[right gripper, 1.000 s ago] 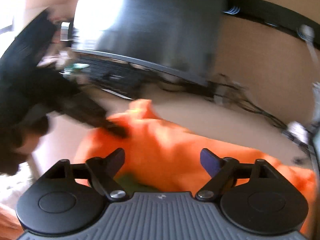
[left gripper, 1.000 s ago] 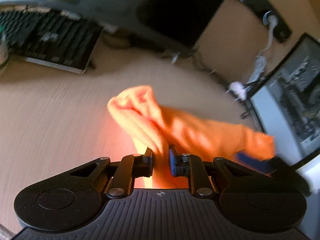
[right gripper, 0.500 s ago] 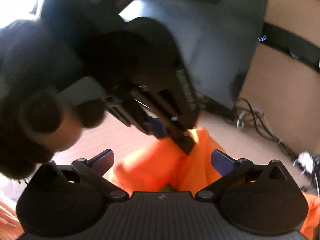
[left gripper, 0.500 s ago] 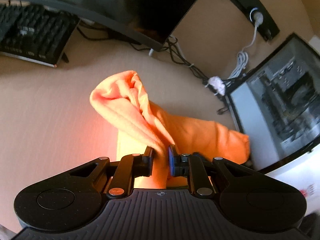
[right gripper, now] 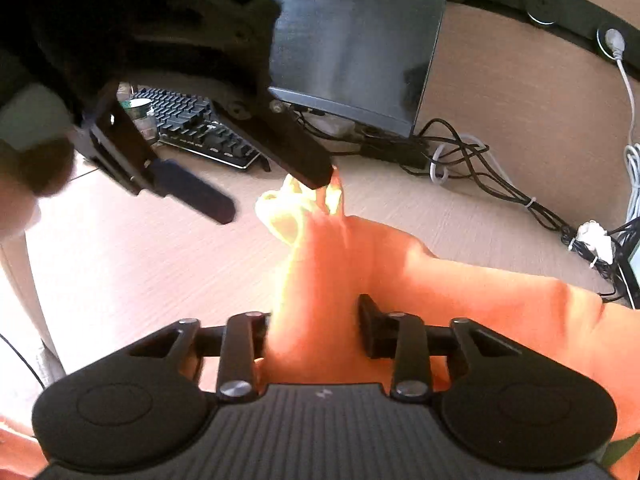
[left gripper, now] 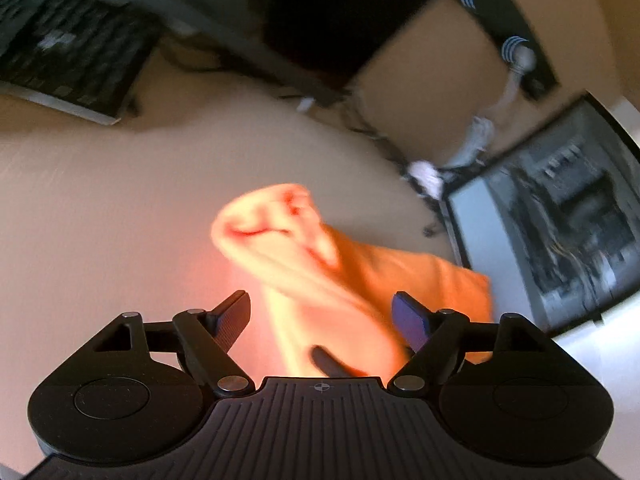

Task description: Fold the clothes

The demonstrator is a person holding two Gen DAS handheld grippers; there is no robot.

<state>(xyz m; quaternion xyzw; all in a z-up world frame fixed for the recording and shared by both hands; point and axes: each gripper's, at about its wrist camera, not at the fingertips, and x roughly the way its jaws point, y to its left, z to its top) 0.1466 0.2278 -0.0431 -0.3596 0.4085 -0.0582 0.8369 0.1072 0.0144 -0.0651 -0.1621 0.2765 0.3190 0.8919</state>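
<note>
An orange garment (left gripper: 340,280) lies bunched on the wooden desk (left gripper: 100,220), one end raised in a fold. My left gripper (left gripper: 324,316) is open, its fingers apart on either side of the cloth. In the right wrist view the left gripper (right gripper: 276,192) hovers open over the raised tip of the garment (right gripper: 440,288). My right gripper (right gripper: 316,328) is shut on a thick fold of the orange garment near its front edge.
A keyboard (left gripper: 68,52) and a dark monitor (right gripper: 360,40) stand at the back of the desk. Tangled cables (right gripper: 472,160) lie behind the garment. A glass-sided computer case (left gripper: 560,232) stands to the right.
My left gripper has opened and let go of the garment. My right gripper, open before, has closed on a fold of the cloth.
</note>
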